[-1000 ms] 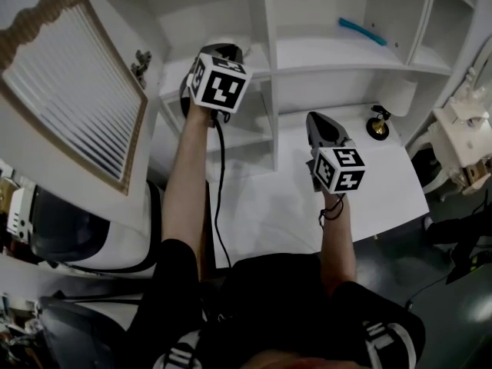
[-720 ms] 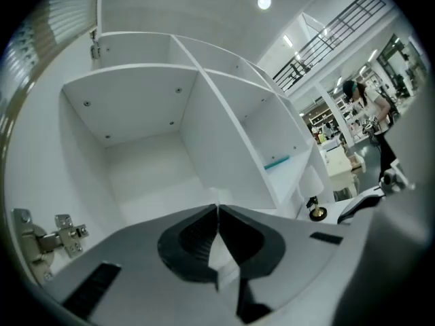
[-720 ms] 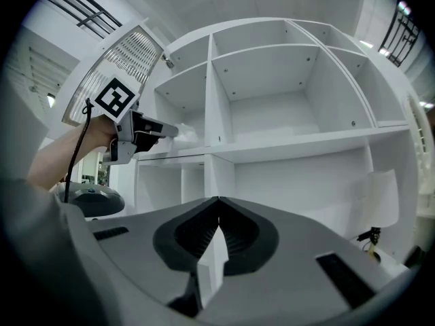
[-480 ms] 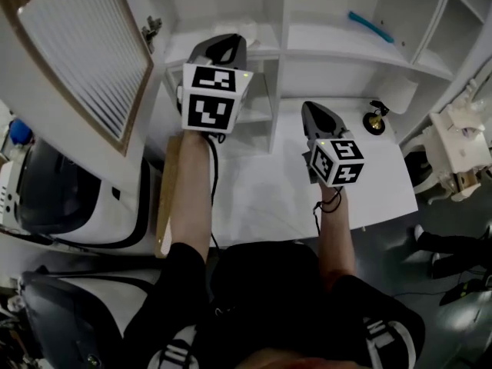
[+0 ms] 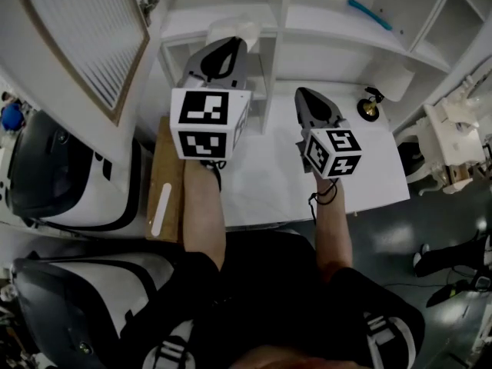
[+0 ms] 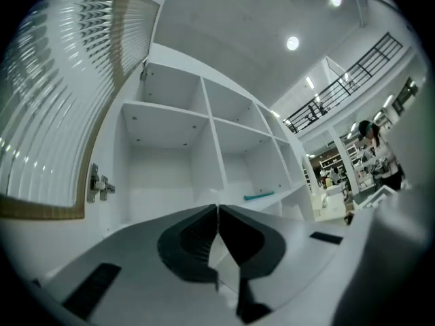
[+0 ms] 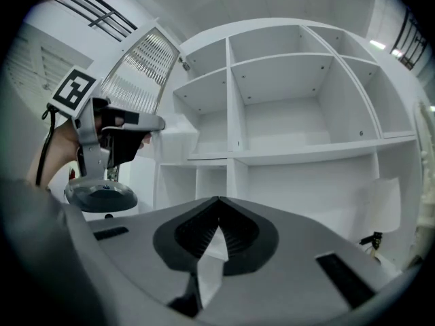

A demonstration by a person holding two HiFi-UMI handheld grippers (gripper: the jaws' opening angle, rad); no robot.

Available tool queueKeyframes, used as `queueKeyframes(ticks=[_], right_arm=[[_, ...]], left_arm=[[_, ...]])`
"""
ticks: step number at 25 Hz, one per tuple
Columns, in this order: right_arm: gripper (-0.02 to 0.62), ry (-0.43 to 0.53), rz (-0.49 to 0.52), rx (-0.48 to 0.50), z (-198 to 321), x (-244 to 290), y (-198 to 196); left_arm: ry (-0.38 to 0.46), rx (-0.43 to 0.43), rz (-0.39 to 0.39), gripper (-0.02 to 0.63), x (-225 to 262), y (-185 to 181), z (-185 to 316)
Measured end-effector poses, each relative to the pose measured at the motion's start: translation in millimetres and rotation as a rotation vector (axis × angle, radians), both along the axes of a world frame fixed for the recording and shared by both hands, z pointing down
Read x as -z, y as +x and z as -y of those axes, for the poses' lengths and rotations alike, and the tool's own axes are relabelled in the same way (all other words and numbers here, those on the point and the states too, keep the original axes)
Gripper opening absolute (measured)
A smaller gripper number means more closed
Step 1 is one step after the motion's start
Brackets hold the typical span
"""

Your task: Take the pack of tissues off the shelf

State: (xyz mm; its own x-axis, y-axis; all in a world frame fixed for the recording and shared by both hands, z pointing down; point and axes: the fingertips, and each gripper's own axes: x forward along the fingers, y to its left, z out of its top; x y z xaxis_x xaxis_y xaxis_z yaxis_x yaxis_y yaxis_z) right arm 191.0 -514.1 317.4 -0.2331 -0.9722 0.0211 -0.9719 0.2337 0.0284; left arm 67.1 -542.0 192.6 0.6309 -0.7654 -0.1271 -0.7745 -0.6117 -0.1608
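With left hand-held gripper (image 5: 228, 44) and right hand-held gripper (image 5: 305, 96) clenched empty, I risk shoving the pack of tissues (image 5: 233, 29) deeper into the shelf (image 5: 330, 38).

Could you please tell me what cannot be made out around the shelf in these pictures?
- White shape on the shelf, head view: half hidden behind the left gripper, so whether it is the tissue pack is unclear.
- Teal object: too small in every view to name.
- Brass item on the desk: small in the head view, tiny at the right gripper view's rim.
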Motion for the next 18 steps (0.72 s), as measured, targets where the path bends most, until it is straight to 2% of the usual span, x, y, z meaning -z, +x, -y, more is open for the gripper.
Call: queueKeyframes(ticks=[4,7,13,18], right_arm=[[0.02,0.019,0.022,-0.006,-8.0,1.9,-0.9],[0.02,0.018,0.028,-0.003,-12.6,0.0,-4.0],[0.02,0.009,0.036,0.015,-19.1,-5.0,-13.6],[0.02,-0.019,0.03,0.045,-22.7,-16.3,-26.0]], left_arm=[[-0.091,-0.006,-0.068,0.02,-30.7,-3.9,-9.8],[-0.181,0.025,-0.08,0.02,-63.9,-8.1,-10.7],[-0.252,-0.001,-0.076,0.02,-104.6,-10.7,-18.3],[-0.275,0.005,-0.061,0.02,-127.5,-15.1,-29.7]])
